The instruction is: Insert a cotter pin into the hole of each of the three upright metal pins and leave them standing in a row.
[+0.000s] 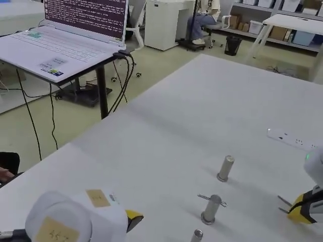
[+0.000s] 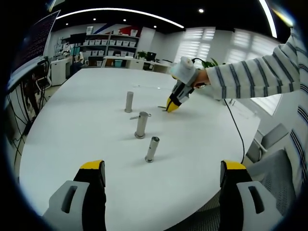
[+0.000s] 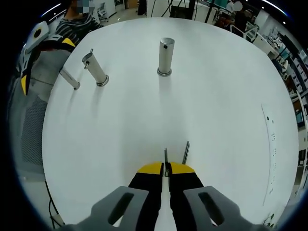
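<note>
Wide apart at the bottom of the left gripper view, the left tongs (image 2: 162, 169) grip nothing and hang over the near edge of the round white table (image 2: 72, 144). Bare table top lies between them and the three metal pins. The pins stand upright in a slanted row, each apart from the next: the near pin (image 2: 152, 149), the middle pin (image 2: 141, 125) and the far pin (image 2: 129, 102).

From this side the near pin stands partly in front of the line to the other two. A seated cotter pin (image 1: 205, 198) passes crosswise through the top of the middle pin, with its ends sticking out on both sides. In the right gripper view the far pin's cross hole shows as a dark dot near its top.

To the right of the row, the right tongs (image 3: 166, 167) are closed on a held cotter pin (image 3: 165, 156) and sit low over the table, with open table between them and the far pin. A second thin metal leg lies just beside the held one. Whether it belongs to the same pin I cannot tell. A hand (image 2: 199, 77) in a striped sleeve (image 2: 255, 72) carries these tongs.

Beyond them a white power strip (image 1: 290, 137) lies on the table, well apart from the pins. Off the table to the left, a laptop (image 1: 65, 40) rests on a dark stand with cables (image 1: 121, 80) hanging below it.
</note>
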`<state>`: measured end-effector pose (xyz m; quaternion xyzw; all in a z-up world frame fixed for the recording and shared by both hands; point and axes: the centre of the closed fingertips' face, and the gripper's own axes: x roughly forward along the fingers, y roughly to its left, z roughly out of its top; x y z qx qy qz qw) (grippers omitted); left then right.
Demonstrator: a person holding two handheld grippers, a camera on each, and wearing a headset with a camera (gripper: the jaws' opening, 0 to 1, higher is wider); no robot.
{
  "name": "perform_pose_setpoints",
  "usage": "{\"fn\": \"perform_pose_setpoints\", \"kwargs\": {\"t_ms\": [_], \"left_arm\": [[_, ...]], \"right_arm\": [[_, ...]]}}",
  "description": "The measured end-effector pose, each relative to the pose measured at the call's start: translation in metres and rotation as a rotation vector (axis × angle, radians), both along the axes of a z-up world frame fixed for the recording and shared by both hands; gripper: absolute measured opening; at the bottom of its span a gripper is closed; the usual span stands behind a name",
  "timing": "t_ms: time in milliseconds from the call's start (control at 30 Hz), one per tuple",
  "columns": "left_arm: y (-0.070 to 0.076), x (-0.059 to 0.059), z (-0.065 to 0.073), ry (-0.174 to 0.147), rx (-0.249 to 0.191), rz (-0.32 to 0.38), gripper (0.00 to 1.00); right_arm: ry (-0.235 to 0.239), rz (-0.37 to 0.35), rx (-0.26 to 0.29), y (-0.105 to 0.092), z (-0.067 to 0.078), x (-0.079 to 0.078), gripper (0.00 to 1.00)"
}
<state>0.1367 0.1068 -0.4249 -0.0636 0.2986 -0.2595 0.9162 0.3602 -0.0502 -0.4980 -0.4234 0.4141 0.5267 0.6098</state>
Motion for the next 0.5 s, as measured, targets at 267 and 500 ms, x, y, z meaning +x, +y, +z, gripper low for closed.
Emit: {"fn": "perform_pose_setpoints", "kwargs": {"t_ms": [267, 500], "left_arm": [[0.0055, -0.003, -0.0021, 0.008, 0.026, -0.002, 0.97], [0.0066, -0.0052, 0.0003, 0.009, 0.025, -0.007, 0.94]], "right_arm": [[-0.017, 0.01, -0.01, 0.0013, 0.0011, 0.0008, 0.0], [-0.049, 0.091, -0.061, 0.0052, 0.0034, -0.0072, 0.0]]}}
